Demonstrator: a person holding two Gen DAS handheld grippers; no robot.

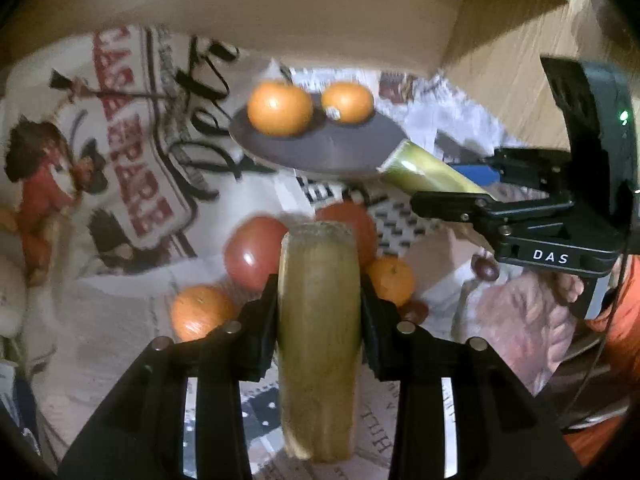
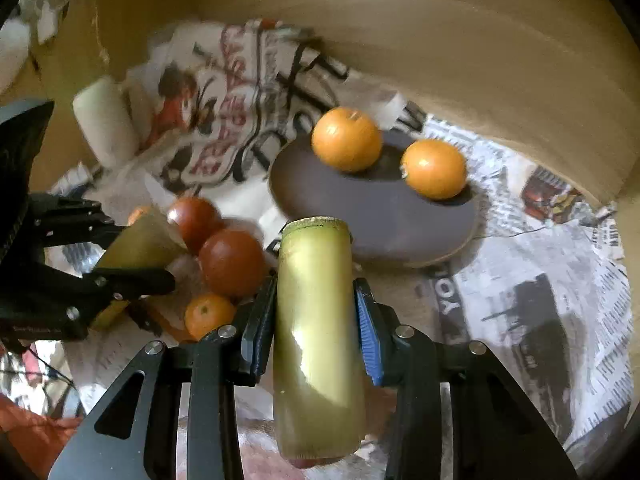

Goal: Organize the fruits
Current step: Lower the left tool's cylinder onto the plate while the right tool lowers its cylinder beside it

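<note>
A dark round plate (image 1: pixel 320 148) (image 2: pixel 380 216) lies on newspaper with two oranges (image 1: pixel 280 109) (image 1: pixel 347 102) (image 2: pixel 346 139) (image 2: pixel 434 169) on it. My left gripper (image 1: pixel 320 300) is shut on a yellow-green cylinder (image 1: pixel 320 320), held above the loose fruit. My right gripper (image 2: pixel 316 312) is shut on a like cylinder (image 2: pixel 318 332), just short of the plate's near rim. Each gripper shows in the other's view, the right one (image 1: pixel 452 184) and the left one (image 2: pixel 136 256). Two red tomatoes (image 1: pixel 254 252) (image 2: pixel 232 262) (image 2: pixel 194 216) and small oranges (image 1: pixel 200 312) (image 1: pixel 390 280) (image 2: pixel 208 316) lie off the plate.
Newspaper sheets (image 2: pixel 540 300) and a printed cloth (image 1: pixel 132 140) cover the floor of a cardboard box, whose walls (image 1: pixel 300 12) (image 2: pixel 460 52) rise behind the plate. A white roll (image 2: pixel 106 120) lies at the left. Small dark fruits (image 1: pixel 484 268) lie near the right gripper.
</note>
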